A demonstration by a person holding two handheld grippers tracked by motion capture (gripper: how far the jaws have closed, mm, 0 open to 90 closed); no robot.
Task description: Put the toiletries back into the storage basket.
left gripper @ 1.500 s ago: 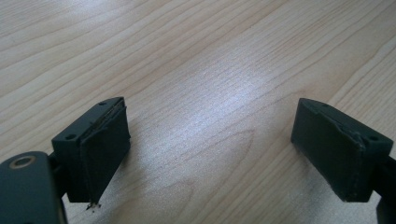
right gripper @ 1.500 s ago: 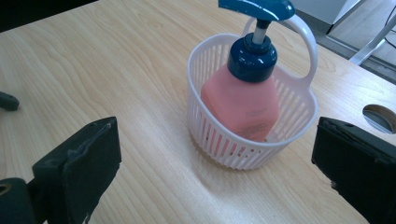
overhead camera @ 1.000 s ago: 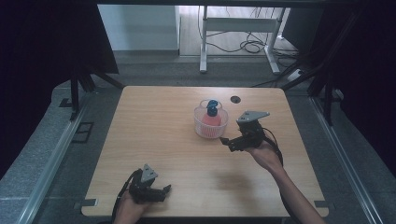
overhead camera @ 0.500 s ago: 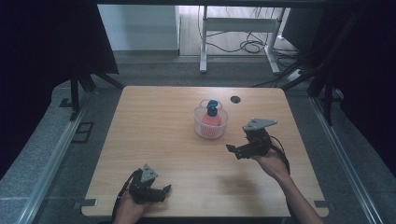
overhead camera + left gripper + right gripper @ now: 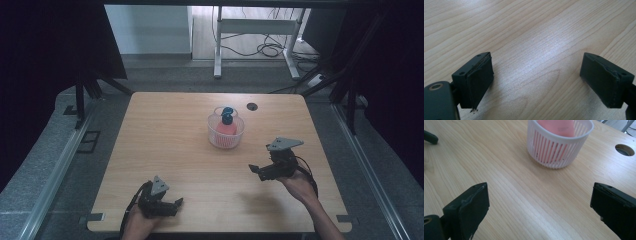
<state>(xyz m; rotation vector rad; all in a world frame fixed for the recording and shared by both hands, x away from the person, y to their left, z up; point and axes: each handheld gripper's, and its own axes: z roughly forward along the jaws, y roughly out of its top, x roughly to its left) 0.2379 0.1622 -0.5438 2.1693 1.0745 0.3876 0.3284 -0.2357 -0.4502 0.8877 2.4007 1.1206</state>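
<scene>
pink bottle (image 5: 226, 126) upright in white slatted basket (image 5: 226, 137), mid-table, ahead-left of right gripper (image 5: 263, 171) | right gripper: jaws wide apart, empty, raised above wood | left gripper (image 5: 170, 206): jaws apart, low at near edge

This looks like a lab or test room set up for recording. A bare wooden table (image 5: 165, 150) with a cable hole (image 5: 252, 106) stands on grey floor in the middle of the frame, hemmed by black curtains (image 5: 45, 60) at the left and right edges. At the upper centre, loose cables (image 5: 265, 50) lie around a white metal table frame (image 5: 255, 30).
</scene>
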